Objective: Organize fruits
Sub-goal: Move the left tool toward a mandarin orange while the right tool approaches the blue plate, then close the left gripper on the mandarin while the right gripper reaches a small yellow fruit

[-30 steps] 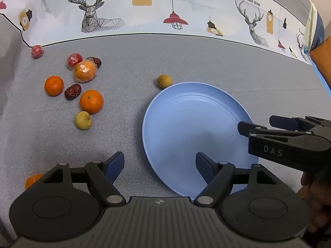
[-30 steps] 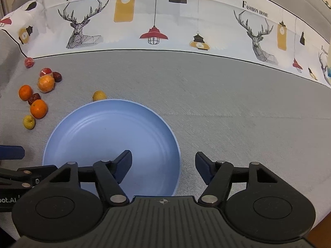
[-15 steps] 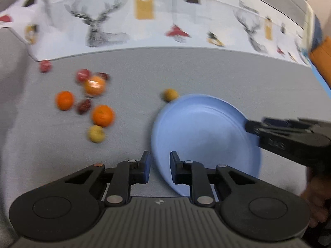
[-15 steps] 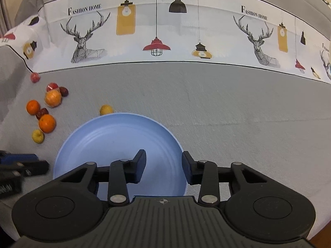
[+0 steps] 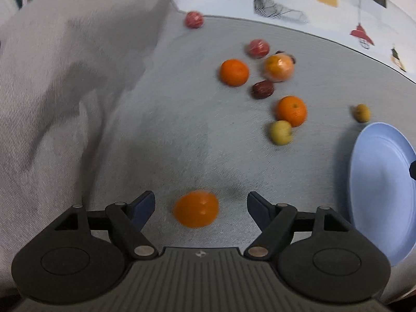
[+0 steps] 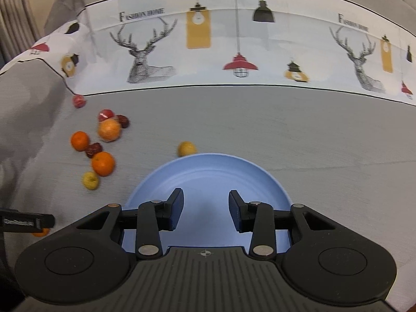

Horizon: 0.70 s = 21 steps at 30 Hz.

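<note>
Hovering over grey woven cloth (image 5: 169, 143), left gripper (image 5: 200, 205) jaws opening, wide apart; blurred round orange tangerine (image 5: 196, 212) lies between fingers, untouched by pads

Right gripper (image 6: 205, 209) above round pale-blue plastic plate (image 6: 208, 169), jaws partly apart, nothing between them

Plate bare; small yellow fruit (image 6: 186, 148) just beside its far rim

Loose cluster left of plate: two tangerines (image 6: 103, 163), wrapped orange (image 6: 109, 130), dark red dates (image 6: 94, 149), red wrapped pieces (image 6: 105, 114), yellow-green fruit (image 6: 90, 180)

Deer-and-lamp print band (image 6: 208, 52) along cloth's far side
</note>
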Each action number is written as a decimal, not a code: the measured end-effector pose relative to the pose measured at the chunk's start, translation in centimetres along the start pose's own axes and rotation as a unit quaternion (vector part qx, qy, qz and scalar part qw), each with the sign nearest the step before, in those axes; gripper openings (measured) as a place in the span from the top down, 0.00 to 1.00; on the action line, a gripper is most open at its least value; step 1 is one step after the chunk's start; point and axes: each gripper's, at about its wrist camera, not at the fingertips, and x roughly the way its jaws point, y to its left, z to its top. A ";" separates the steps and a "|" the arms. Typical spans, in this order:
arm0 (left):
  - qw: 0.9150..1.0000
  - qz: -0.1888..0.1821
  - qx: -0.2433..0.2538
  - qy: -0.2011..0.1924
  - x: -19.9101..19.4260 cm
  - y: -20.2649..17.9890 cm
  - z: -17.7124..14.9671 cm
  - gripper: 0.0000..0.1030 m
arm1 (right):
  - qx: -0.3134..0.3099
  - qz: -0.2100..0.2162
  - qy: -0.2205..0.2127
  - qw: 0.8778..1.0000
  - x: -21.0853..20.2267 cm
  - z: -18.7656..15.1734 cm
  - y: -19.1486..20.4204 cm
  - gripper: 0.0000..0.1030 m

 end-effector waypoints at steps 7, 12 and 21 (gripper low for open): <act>0.999 -0.010 -0.037 0.031 1.2 0.9 -0.6 0.45 | 0.004 0.007 0.001 1.000 -0.1 0.1 0.4 0.60; 0.998 -0.028 -0.055 -0.005 0.6 0.3 0.2 0.58 | 0.016 0.003 0.002 1.000 0.0 0.0 -0.4 0.60; 0.993 -0.079 -0.081 -0.013 0.5 -1.4 0.9 0.58 | 0.035 -0.001 -0.005 0.999 -0.4 0.6 -1.7 0.60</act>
